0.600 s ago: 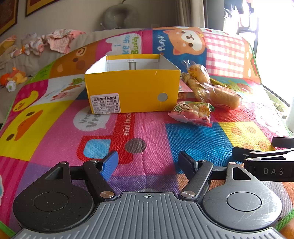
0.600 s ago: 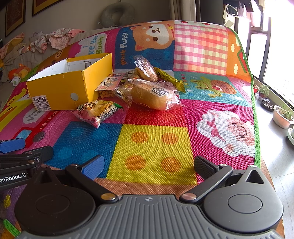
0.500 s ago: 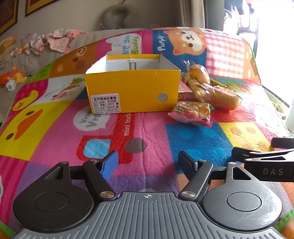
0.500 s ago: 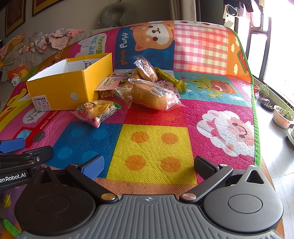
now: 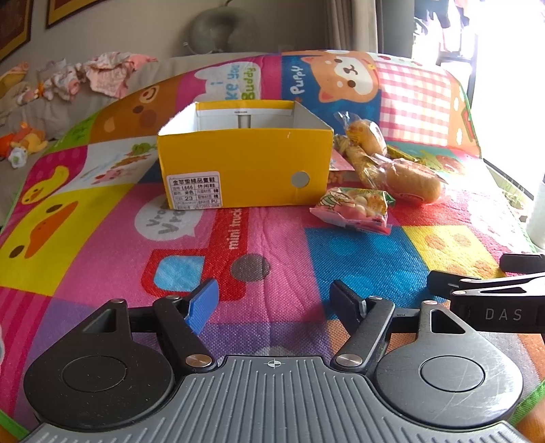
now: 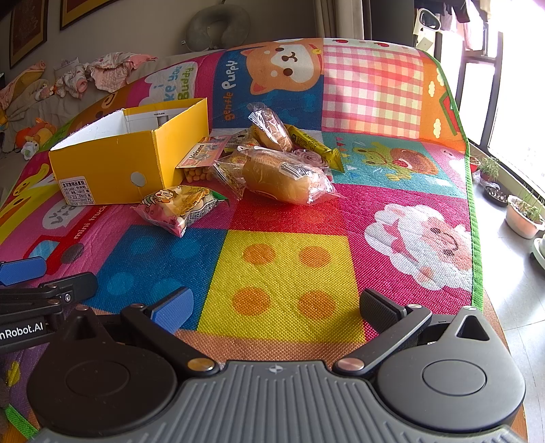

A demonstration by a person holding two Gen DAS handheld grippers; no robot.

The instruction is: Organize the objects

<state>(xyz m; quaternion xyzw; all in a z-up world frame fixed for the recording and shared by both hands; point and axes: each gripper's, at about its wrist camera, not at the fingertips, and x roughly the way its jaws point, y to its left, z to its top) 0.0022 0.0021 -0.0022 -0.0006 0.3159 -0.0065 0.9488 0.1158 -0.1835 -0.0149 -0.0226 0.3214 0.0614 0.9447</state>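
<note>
An open yellow shoebox (image 5: 245,163) (image 6: 129,160) stands on a colourful play mat (image 5: 272,245); what shows of its inside looks empty. Right of it lie snack packs: a pink candy bag (image 5: 352,209) (image 6: 177,208), a large wrapped bread roll (image 5: 405,180) (image 6: 282,177), a smaller wrapped bun (image 6: 270,127), a yellow bar (image 6: 313,143) and an orange-pink snack pack (image 6: 204,156). My left gripper (image 5: 274,303) is open and empty, low over the mat's near edge. My right gripper (image 6: 277,308) is open wide and empty, to its right.
The mat's green right edge (image 6: 475,218) ends at a drop to the floor, where plant pots (image 6: 524,218) stand. Clothes and soft toys (image 6: 85,75) lie on the sofa at the back left. A grey neck pillow (image 6: 218,27) sits behind.
</note>
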